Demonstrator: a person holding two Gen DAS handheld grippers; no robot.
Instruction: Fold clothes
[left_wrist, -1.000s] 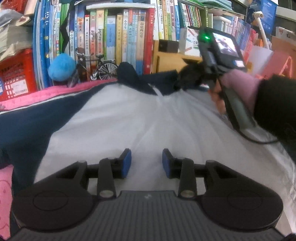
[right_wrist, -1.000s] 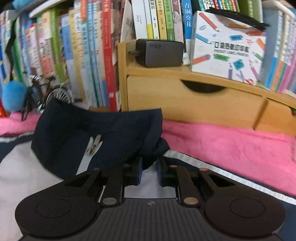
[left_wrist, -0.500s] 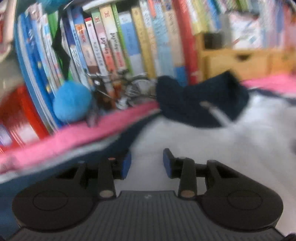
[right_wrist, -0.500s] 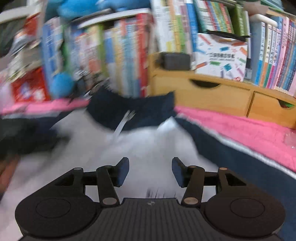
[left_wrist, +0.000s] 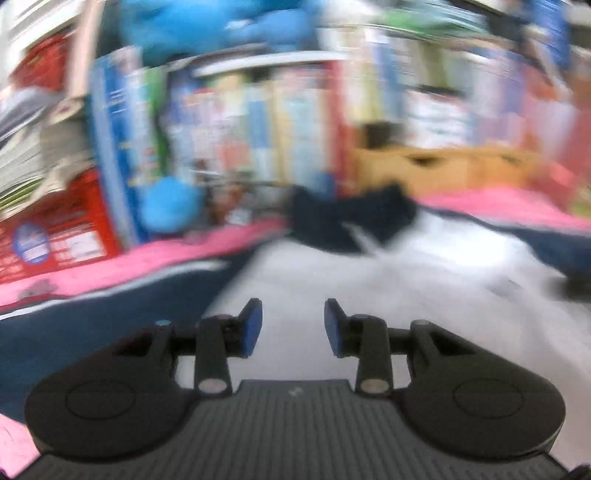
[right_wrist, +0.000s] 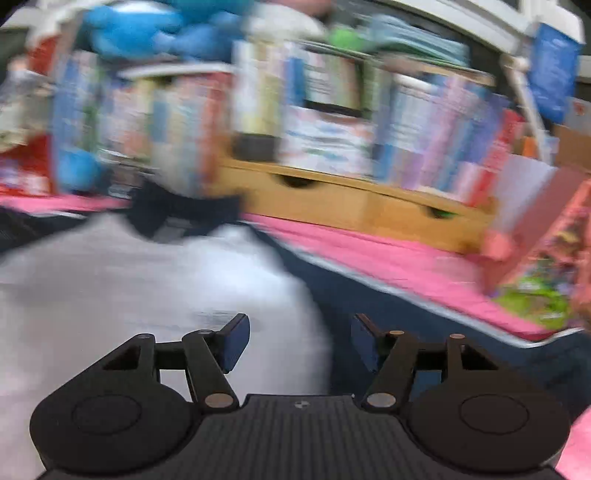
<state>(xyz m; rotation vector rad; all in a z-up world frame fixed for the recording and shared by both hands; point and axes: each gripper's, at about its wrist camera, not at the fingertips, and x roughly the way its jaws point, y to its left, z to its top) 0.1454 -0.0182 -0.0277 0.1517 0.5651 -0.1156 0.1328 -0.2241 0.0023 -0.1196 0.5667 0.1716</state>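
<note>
One garment (left_wrist: 369, 280); two tools, right tool (right_wrist: 300, 341) opening, empty.

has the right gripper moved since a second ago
Yes. The right gripper has pulled back from the wooden drawer unit, off the navy collar, jaws opening and empty.

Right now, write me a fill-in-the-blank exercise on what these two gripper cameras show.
1. The garment has a white body and a collar coloured ____.
2. It lies on a blanket coloured ____.
3. Between the pads of the left gripper there is ____ held.
4. The drawers behind the garment are made of ____.

Missing words: navy; pink; nothing; wood
</note>
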